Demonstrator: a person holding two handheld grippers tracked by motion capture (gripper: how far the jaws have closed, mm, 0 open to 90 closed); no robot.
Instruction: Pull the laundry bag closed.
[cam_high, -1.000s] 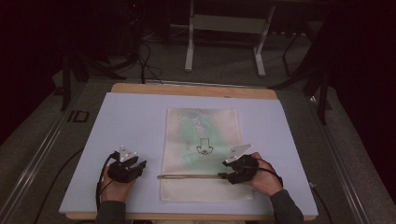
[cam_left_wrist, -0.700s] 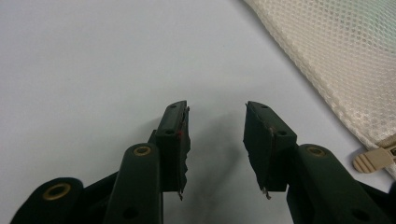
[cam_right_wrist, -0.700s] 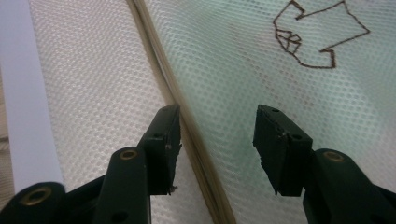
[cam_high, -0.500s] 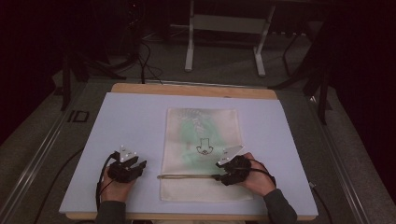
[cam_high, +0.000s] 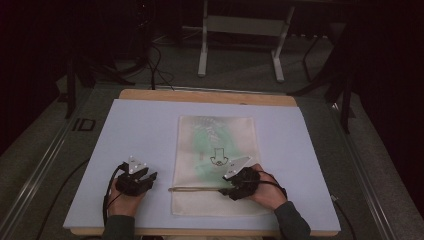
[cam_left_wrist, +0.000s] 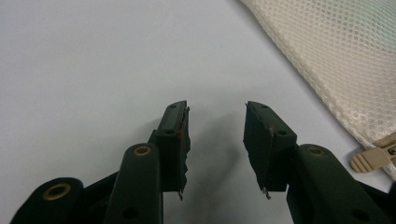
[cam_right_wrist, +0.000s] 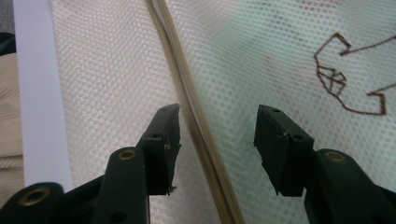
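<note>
**Mesh bag flat on the mat, both my claws open**

The mesh bag lies flat near the middle of the pale blue mat, its long side running away from me. It is a cream, fine-holed net, and something green shows faintly through it in the upper part. A dark brown arrow-like outline is stitched on its face. A tan zipper line crosses the bag near my end, and a small ribbed tan pull tab sticks out at the bag's left edge, resting on the mat.

My right gripper hovers low over the bag at the zipper line, at the bag's right half. In the right gripper view its jaws stand wide apart and grasp nothing: the zipper runs up between them, closer to the left jaw, and I cannot tell whether either tip touches the net.

My left gripper rests on the bare mat, just left of the bag and apart from it. In the left gripper view its jaws are parted, with blue mat in the gap, and hold nothing. The bag's corner and the pull tab lie off to the right of that gripper.

The mat covers a wooden table, whose far edge shows beyond it.
</note>
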